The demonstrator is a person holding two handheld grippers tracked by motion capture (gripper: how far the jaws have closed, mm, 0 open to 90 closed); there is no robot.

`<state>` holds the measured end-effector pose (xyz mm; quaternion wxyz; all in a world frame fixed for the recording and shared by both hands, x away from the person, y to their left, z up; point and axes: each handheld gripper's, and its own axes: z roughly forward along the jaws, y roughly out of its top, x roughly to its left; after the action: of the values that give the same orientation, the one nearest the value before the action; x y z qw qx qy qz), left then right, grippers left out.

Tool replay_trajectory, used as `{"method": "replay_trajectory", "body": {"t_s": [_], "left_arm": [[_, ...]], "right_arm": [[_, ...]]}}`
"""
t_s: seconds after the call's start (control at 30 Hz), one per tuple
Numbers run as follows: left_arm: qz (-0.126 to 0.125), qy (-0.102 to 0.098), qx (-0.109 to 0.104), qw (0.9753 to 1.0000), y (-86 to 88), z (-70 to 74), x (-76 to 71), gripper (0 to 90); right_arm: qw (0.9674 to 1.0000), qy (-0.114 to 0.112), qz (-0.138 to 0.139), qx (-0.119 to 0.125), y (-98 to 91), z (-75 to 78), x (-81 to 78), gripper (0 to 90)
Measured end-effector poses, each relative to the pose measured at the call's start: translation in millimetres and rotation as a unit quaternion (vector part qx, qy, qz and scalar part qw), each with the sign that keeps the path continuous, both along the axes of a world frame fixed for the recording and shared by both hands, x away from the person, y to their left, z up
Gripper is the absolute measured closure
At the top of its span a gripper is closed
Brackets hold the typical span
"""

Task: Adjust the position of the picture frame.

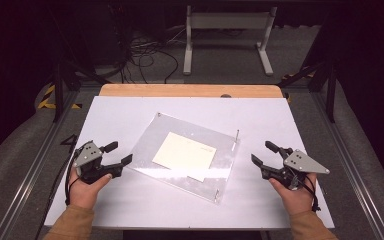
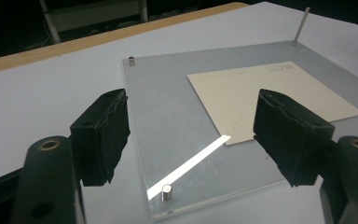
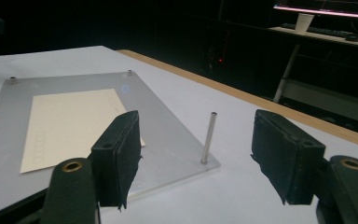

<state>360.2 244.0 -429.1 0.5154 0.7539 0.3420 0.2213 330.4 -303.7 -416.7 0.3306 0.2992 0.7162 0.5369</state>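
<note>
A clear acrylic plate (image 1: 147, 147) lies turned at an angle in the middle of the white table (image 1: 120, 112), with a cream card (image 1: 185, 152) on it. Thin metal pins stand at its corners: a tall one (image 1: 237, 136) near the right corner, another (image 1: 216, 195) at the front. My left gripper (image 1: 121, 152) rests left of the plate, open and holding nothing. In the left gripper view its jaws frame the plate (image 2: 168, 107), the card (image 2: 261, 79) and a short pin (image 2: 167, 192). My right gripper (image 1: 261, 152) is open right of the plate; a tall pin (image 3: 209, 137) stands beyond its spread jaws.
A wooden strip (image 1: 190, 90) runs along the table's far edge. Beyond it on the floor stand a white metal frame (image 1: 227, 35) and loose cables (image 1: 147, 55). Dark rails flank the table. A desk with a paper cup (image 3: 305, 21) shows far off.
</note>
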Motion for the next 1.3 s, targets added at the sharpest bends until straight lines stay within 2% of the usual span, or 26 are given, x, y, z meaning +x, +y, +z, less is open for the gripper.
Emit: {"method": "replay_trajectory", "body": {"t_s": [0.17, 0.4, 0.53, 0.7, 0.87, 1.03, 1.3], "left_arm": [[0.000, 0.002, 0.006, 1.0000, -1.7, -0.6, 1.8, 27.3], [0.001, 0.004, 0.005, 1.0000, -3.7, 0.1, 5.1, 27.3], [-0.001, 0.006, 0.003, 1.0000, -6.4, -0.1, 6.9, 27.3], [-0.002, 0.010, 0.004, 0.9999, -8.6, -2.3, 9.0, 26.7], [-0.001, 0.013, 0.005, 0.9999, -9.1, -2.8, 9.5, 26.5], [0.000, 0.016, 0.005, 0.9999, -8.9, -3.6, 10.6, 26.3], [0.002, 0.023, 0.002, 0.9997, -10.8, -7.0, 12.3, 26.2]], "right_arm": [[0.9997, 0.005, 0.024, -0.003, 10.5, 4.1, -4.9, 32.5], [0.9984, 0.000, 0.055, -0.009, 26.5, 9.3, -15.4, 31.4], [0.9971, 0.017, 0.074, 0.000, 34.4, 9.8, -20.9, 31.3], [0.9951, 0.028, 0.095, 0.001, 44.9, 8.6, -26.4, 31.5], [0.9913, 0.044, 0.124, 0.006, 55.5, 8.0, -32.9, 34.6], [0.9882, 0.054, 0.143, -0.002, 65.4, 5.8, -38.6, 39.2], [0.9815, 0.086, 0.171, -0.017, 82.4, -6.0, -45.4, 54.1]]}}
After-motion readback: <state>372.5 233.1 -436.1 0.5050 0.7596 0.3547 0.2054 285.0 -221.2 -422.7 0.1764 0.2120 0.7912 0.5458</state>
